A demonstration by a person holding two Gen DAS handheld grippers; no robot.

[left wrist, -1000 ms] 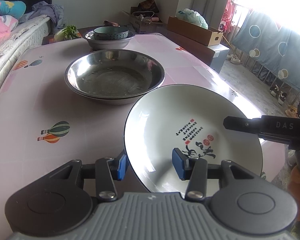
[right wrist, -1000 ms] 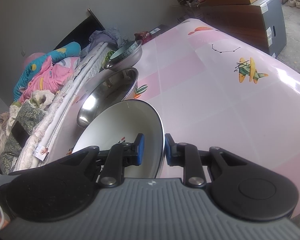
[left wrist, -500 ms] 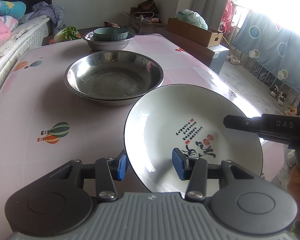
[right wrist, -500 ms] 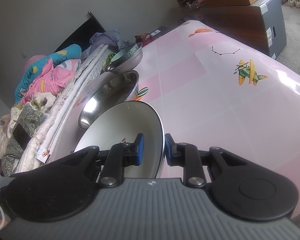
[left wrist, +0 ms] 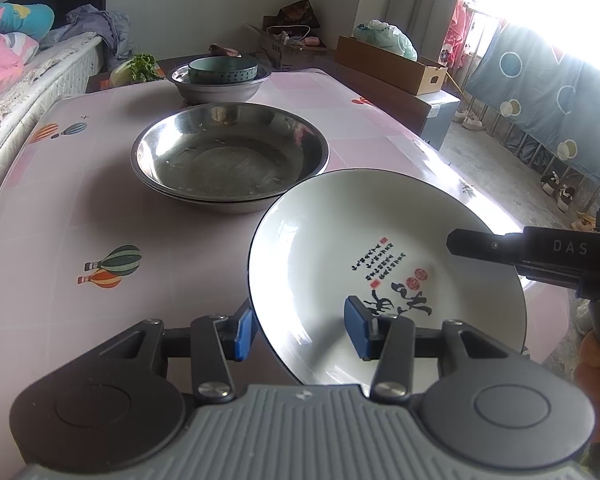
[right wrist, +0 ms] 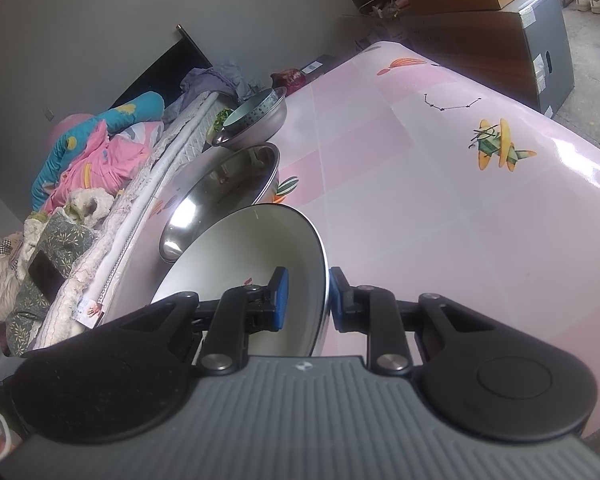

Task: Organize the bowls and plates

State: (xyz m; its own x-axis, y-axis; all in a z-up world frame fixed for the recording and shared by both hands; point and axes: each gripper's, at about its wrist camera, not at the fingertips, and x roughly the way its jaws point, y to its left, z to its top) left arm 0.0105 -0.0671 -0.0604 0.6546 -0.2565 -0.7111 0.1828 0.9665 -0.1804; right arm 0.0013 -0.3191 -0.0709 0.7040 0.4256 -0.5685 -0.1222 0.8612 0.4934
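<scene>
A white plate (left wrist: 364,248) with a dark rim and black calligraphy is held above the pink table. My right gripper (right wrist: 306,300) is shut on its rim, and the plate (right wrist: 252,256) shows there edge-on. The right gripper also shows in the left wrist view (left wrist: 476,242), reaching in from the right. My left gripper (left wrist: 302,326) is open, its jaws on either side of the plate's near rim with a wide gap. A large steel bowl (left wrist: 228,156) sits beyond the plate. A smaller steel bowl (left wrist: 220,84) behind it holds a teal bowl (left wrist: 222,69).
The pink table (left wrist: 80,208) has balloon prints. A bed with clothes (right wrist: 100,160) runs along its left side. A cardboard box (left wrist: 392,64) and a cabinet stand at the far right. Greens (left wrist: 140,70) lie by the far bowl.
The plate has stayed almost still in the right gripper. The views have shifted slightly, with the steel bowls sitting a little lower in the left wrist view.
</scene>
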